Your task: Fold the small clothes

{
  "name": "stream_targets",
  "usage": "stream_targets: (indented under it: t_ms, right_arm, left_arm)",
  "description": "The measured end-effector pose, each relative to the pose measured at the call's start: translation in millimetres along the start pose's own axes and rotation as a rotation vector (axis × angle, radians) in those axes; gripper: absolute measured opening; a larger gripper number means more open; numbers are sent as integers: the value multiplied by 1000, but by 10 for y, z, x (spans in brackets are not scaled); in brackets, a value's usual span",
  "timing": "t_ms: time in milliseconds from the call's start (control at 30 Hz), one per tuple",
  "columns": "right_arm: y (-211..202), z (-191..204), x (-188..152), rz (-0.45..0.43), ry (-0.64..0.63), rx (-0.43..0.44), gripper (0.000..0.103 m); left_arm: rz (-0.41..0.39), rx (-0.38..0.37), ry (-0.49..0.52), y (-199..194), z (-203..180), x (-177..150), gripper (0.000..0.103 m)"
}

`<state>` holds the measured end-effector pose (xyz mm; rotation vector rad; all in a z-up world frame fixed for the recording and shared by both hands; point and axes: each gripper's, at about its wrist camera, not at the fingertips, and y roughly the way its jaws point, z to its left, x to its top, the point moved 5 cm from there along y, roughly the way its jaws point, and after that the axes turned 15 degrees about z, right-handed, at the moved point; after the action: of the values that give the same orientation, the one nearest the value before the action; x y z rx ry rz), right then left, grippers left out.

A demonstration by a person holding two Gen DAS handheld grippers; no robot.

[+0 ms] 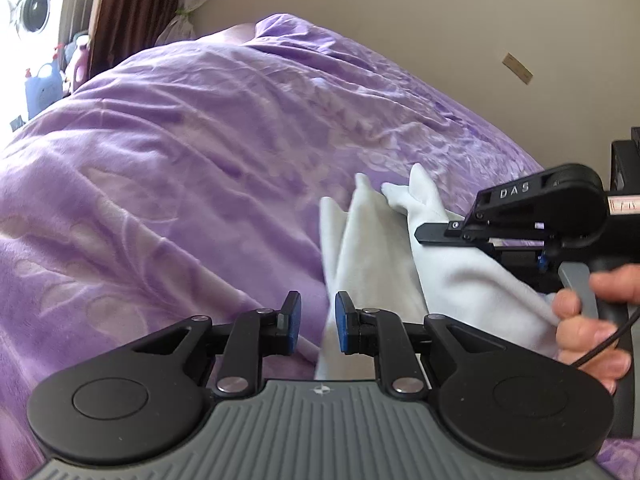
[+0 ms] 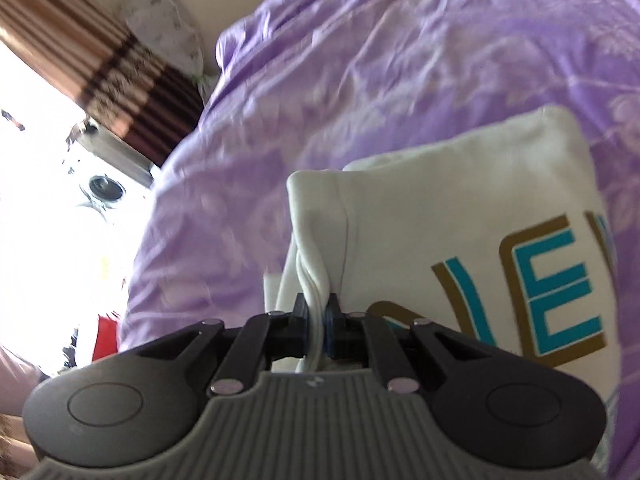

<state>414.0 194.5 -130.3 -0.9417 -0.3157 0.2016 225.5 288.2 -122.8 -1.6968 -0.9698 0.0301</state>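
My right tongs point(image 2: 318, 320) are clenched on a bunched edge of the white printed garment point(image 2: 460, 216); folds of cloth show pinched between the blue pads. The garment runs away from those tongs toward the far right, its teal and gold lettering facing up, over the purple bedspread point(image 2: 360, 60).

My left tongs point(image 1: 318, 322) stand released, pads apart with nothing between them. In the left wrist view the white cloth point(image 1: 372, 240) lies just beyond and right of the right-hand pad, its long axis running from the near edge toward the far right, where my right hand point(image 1: 592, 320) carries its tool.

Judgement: the left tongs are the free pair and sit just beside the loose cloth; a second grip lies to their right. Whether the cloth touches the pad I cannot tell.
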Motion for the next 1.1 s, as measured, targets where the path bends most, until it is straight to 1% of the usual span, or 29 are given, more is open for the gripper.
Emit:
stream_targets:
  t_ms: [67,167,233,300,367,467,533,600,633,700,767,800,900,1000,1100]
  right_arm:
    - [49,40,-24,-2,-4,-23,3]
    - [-8,108,-22,-29,-1,-28,3]
    - [-86,190,-72,-54,-36,-15,3]
    - [-84,308,-131,-64,-70,-27,3]
    - [36,324,-130,-43,-75,-72,3]
    - [197,260,-143,-16,-36,-60,3]
    - [274,292,-158,6,-56,-62,5]
    - [289,344,-169,15,-82,-68,11]
    - [273,388,-171,15,-101,-69,12]
    - [165,498,-227,10,-148,-59,22]
    - [9,608,-296,5,-189,-38,23]
    - [-89,660,-342,2,-207,-14,23]
    - [-399,718,-488,-32,-258,-9,23]
    - [-704,536,-676,-78,-277,-24,25]
    - [-916,177,-923,-105,-261,-60,28]
  left_arm:
    - [-6,-16,-10,-10,26,9,19]
    - [-16,-36,-19,-44,41,20,19]
    - [-13,-52,-27,-49,46,30,19]
    - [-9,-55,-28,-51,49,20,19]
    - [-13,-40,-25,-60,50,10,19]
    - [-14,-33,-32,-58,66,18,19]
    - [-14,-24,-42,-68,83,20,19]
    - [-7,-2,-77,-108,115,9,19]
    - [-15,-8,-92,-149,127,6,19]
    - [-34,-36,-126,-240,145,10,20]
    - [-54,-62,-156,-328,148,3,28]
    - [-50,-80,-178,-357,155,-3,33]
    - [-9,-182,-243,-394,180,-35,38]
    - [10,-237,-284,-405,207,-84,48]
    - [46,-258,-295,-375,213,-163,51]
